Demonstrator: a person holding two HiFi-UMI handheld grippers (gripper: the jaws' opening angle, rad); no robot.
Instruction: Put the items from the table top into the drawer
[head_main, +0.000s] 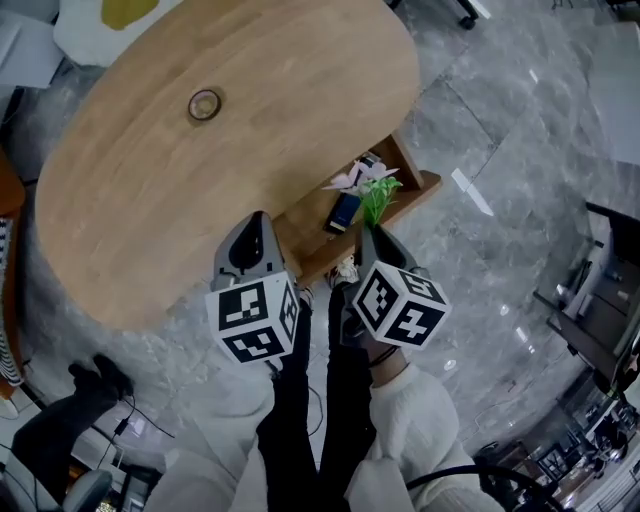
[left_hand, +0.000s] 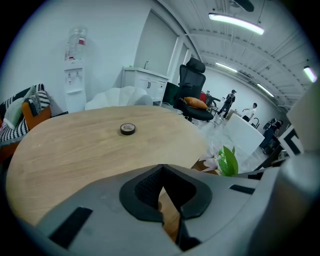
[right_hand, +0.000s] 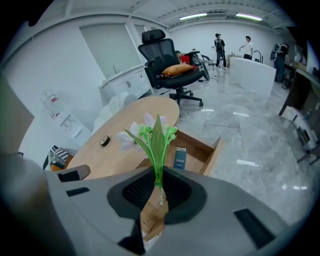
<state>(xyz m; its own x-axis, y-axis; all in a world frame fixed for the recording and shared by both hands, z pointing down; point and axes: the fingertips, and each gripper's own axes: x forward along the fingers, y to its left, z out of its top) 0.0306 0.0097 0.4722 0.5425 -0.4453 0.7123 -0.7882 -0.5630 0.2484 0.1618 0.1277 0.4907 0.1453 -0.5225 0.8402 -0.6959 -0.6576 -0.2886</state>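
A tape roll (head_main: 205, 104) sits upper left on the tabletop (head_main: 130, 210), the left hand-held gripper (head_main: 256, 222) hangs closed and empty at centre, and the right hand-held gripper (head_main: 372, 232) pinches the stem of an artificial flower (head_main: 376, 190) over the open drawer (head_main: 300, 236), apparently to lower it in.

The table (head_main: 150, 180) is pale matt wood, finely grained; the drawer (head_main: 298, 238) to its right, darker wood. The floor (head_main: 520, 130) is glossy grey stone. My right claw (right_hand: 158, 175) is matt grey plastic with black ribbed pads (right_hand: 135, 192); the flower (right_hand: 157, 135) looks like waxy plastic.
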